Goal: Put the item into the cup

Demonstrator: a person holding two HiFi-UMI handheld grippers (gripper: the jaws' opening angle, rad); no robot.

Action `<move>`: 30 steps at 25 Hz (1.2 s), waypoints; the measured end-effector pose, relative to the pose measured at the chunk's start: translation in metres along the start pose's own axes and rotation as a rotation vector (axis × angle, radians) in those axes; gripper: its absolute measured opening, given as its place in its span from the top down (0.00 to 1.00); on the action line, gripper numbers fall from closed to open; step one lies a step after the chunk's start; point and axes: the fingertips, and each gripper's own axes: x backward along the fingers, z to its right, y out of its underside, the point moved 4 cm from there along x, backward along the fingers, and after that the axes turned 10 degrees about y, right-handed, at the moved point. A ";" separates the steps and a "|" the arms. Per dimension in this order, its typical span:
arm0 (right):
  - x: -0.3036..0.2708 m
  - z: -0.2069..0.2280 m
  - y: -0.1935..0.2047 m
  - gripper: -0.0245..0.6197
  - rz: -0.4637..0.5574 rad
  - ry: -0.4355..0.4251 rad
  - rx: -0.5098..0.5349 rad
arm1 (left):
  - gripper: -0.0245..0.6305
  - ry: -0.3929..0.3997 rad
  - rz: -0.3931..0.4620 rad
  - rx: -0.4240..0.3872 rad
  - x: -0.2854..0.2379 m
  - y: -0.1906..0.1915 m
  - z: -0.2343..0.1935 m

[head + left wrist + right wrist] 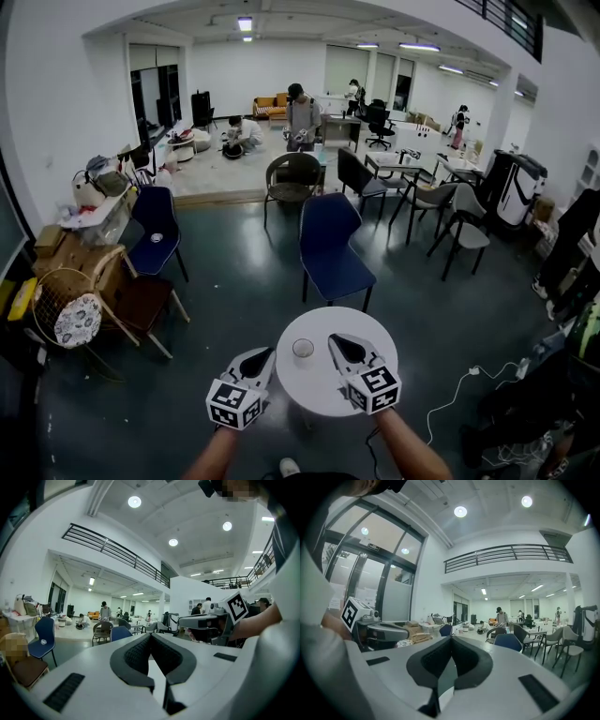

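Note:
A small white cup (303, 348) stands on a round white table (323, 384) just below me. My left gripper (263, 355) hovers at the cup's left, over the table's edge. To the cup's right my right gripper (337, 341) is held above the table. In the left gripper view the jaws (151, 635) meet at their tips with nothing between them. The right gripper view shows the same, its tips (451, 638) touching and empty. Both point level across the room. No loose item shows on the table.
A blue chair (330, 246) stands just beyond the table, and another blue chair (155, 230) and a wicker stool (70, 305) are at the left. A white cable (459, 384) lies on the floor at the right. Several people are far back.

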 end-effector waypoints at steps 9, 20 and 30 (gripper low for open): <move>0.048 0.024 0.002 0.94 0.005 -0.001 -0.017 | 0.94 -0.005 -0.006 0.011 -0.011 0.001 0.053; 0.121 0.037 0.002 0.94 0.016 -0.016 -0.020 | 0.94 -0.030 0.004 0.011 -0.001 -0.001 0.127; 0.170 0.036 0.007 0.94 0.022 -0.045 -0.015 | 0.94 -0.059 0.006 -0.003 0.018 0.003 0.178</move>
